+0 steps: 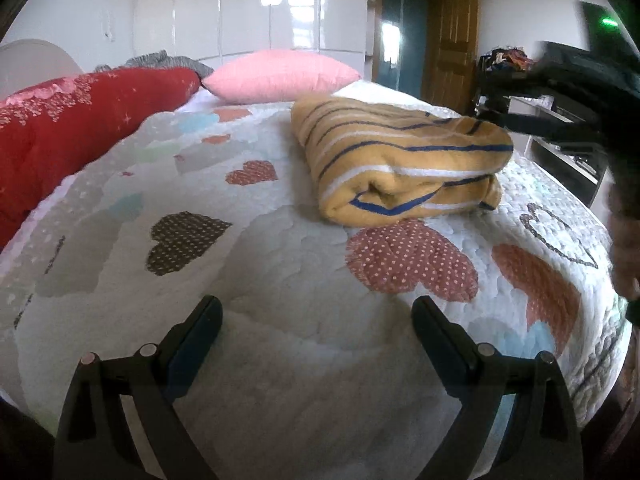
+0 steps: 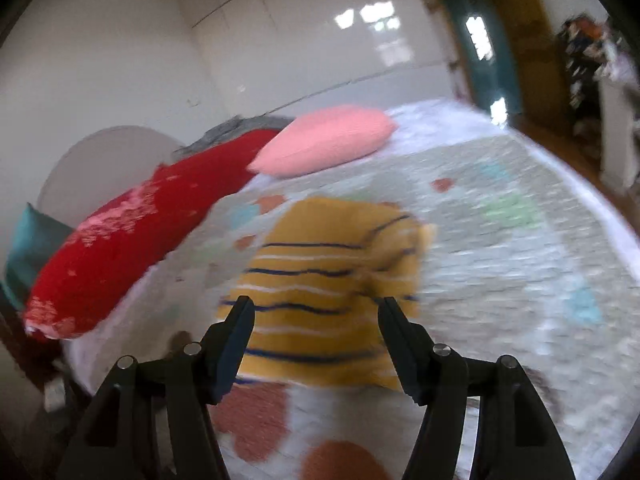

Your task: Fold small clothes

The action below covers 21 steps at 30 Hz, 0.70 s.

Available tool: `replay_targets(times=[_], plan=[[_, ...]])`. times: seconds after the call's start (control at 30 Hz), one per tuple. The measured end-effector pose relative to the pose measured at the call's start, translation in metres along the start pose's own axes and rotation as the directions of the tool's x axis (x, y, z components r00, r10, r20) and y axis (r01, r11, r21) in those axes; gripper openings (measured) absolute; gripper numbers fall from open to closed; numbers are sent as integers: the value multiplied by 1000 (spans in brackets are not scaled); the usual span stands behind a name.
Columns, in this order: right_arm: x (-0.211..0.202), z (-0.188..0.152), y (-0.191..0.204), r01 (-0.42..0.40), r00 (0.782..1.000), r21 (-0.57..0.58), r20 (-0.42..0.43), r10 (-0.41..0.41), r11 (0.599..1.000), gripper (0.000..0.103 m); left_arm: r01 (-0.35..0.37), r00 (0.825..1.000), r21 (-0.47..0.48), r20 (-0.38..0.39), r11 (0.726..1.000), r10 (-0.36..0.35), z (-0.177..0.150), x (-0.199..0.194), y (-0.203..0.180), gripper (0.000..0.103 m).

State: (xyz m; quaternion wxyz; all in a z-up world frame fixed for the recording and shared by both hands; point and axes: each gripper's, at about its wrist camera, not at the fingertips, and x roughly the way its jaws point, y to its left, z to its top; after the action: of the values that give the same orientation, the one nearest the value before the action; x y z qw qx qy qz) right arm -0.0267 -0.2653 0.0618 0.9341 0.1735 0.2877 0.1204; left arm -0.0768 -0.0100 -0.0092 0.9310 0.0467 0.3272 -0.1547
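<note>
A yellow garment with blue and white stripes (image 1: pixel 400 160) lies folded into a thick bundle on the heart-patterned quilt (image 1: pixel 260 280). My left gripper (image 1: pixel 316 308) hovers open over bare quilt, nearer to me than the bundle, nothing between its fingers. In the right wrist view the same garment (image 2: pixel 324 280) lies beyond and below my right gripper (image 2: pixel 316 308), whose jaws stand open and hold nothing; this picture is blurred. The right gripper's black body (image 1: pixel 568 92) shows at the right edge of the left wrist view, above the bundle's right end.
A long red cushion (image 1: pixel 80 120) and a pink pillow (image 1: pixel 280 76) lie along the far side of the bed. The bed's edge (image 1: pixel 592 216) drops off at the right toward a wooden floor (image 2: pixel 560 140), a wooden door (image 1: pixel 452 40) and a cluttered shelf (image 1: pixel 504 60).
</note>
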Motion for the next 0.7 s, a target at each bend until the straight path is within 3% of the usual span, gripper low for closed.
replay_targets(times=[0.1, 0.13, 0.3, 0.37, 0.43, 0.53, 0.6, 0.63, 0.7], plan=[[41, -2, -16, 40, 992, 70, -123, -32, 997, 65, -11, 1000, -15, 17, 1000, 11, -3, -7, 9, 95], [59, -11, -28, 91, 978, 102, -199, -69, 991, 64, -15, 1000, -27, 22, 1000, 16, -4, -9, 13, 95], [32, -15, -2, 225, 970, 17, -98, -222, 974, 62, -27, 998, -121, 47, 992, 33, -2, -17, 40, 95], [22, -11, 36, 214, 976, -105, -22, -218, 971, 62, -27, 999, -147, 42, 989, 34, -1, -15, 47, 95], [23, -8, 61, 176, 983, -173, -12, -181, 969, 62, -35, 998, -153, 40, 988, 42, -1, -15, 50, 95], [52, -8, 91, 136, 986, -247, -62, -156, 959, 60, -54, 996, -149, 58, 987, 63, -2, -19, 51, 95], [83, -14, 91, 142, 973, -271, -136, -184, 952, 60, -76, 993, -139, 77, 987, 87, -2, -24, 50, 95], [106, -23, 86, 157, 951, -278, -217, -221, 948, 61, -85, 992, -135, 82, 987, 97, -2, -25, 51, 95], [110, -28, 86, 157, 952, -286, -212, -222, 945, 61, -93, 991, -134, 88, 987, 105, -2, -26, 51, 95]])
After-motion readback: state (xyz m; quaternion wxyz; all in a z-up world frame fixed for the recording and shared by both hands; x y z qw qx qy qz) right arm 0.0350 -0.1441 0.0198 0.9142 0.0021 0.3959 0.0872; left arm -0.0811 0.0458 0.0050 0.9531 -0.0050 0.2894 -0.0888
